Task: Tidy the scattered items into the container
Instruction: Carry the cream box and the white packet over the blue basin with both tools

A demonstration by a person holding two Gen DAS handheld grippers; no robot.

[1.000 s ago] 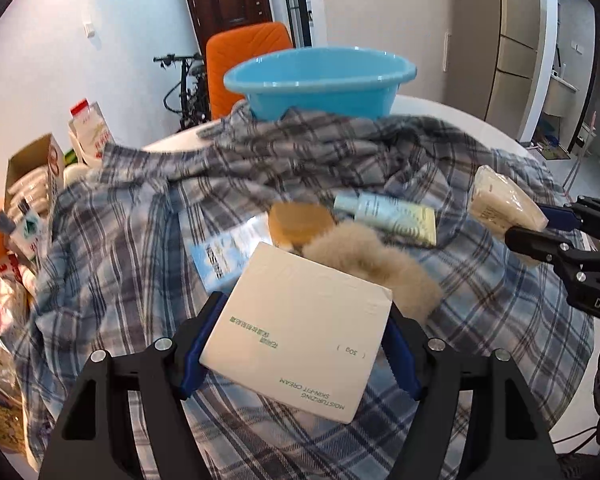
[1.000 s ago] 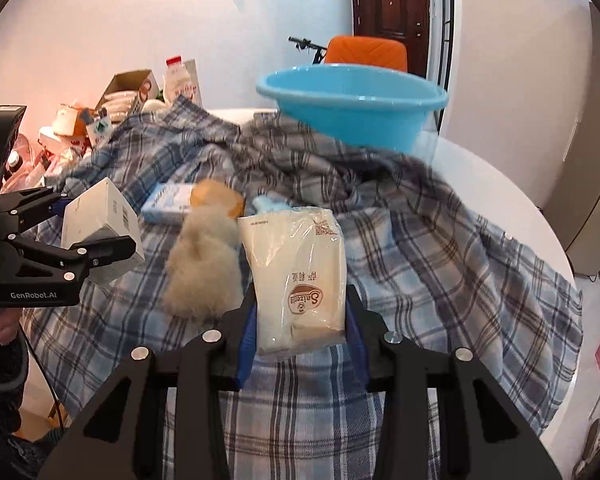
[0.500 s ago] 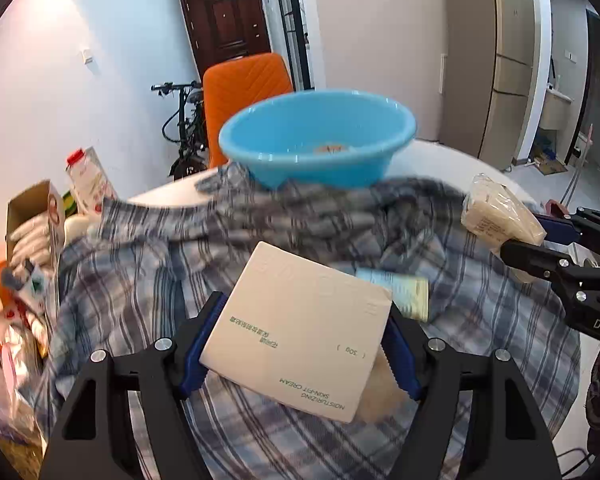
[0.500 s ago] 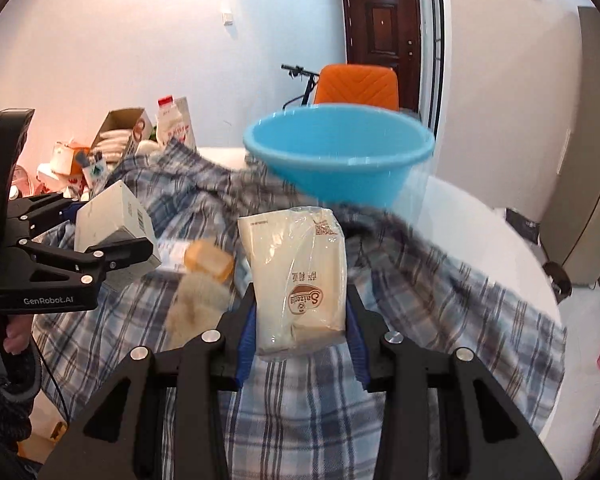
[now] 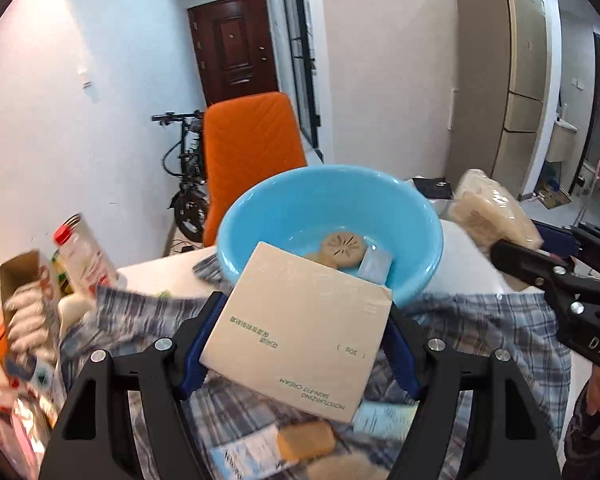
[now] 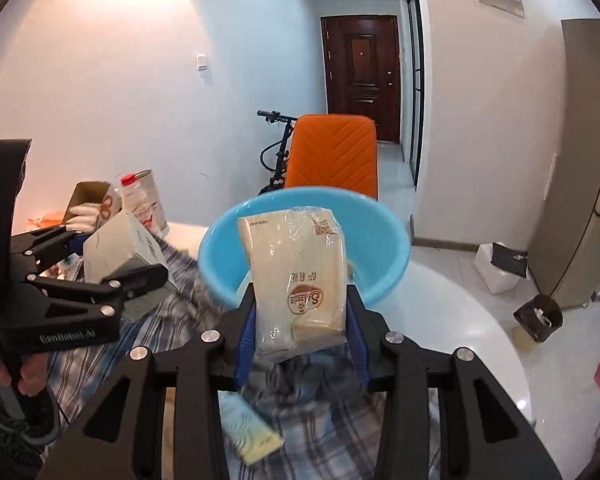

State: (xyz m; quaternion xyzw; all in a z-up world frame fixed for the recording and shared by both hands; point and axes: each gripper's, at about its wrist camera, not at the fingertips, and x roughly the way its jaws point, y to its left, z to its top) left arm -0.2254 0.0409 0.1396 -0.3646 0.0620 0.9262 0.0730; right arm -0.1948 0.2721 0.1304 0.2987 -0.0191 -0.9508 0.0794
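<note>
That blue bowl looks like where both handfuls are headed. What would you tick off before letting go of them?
1. Left gripper clamped on cream box: ok.
2. Right gripper clamped on snack packet: ok.
3. Blue basin upright, with room beside the round cake already inside: ok.
4. Box fully over the basin: not ok, it sits at the near rim.
5. Packet over the basin: cannot tell.
6. The two grippers apart from each other: ok.
</note>
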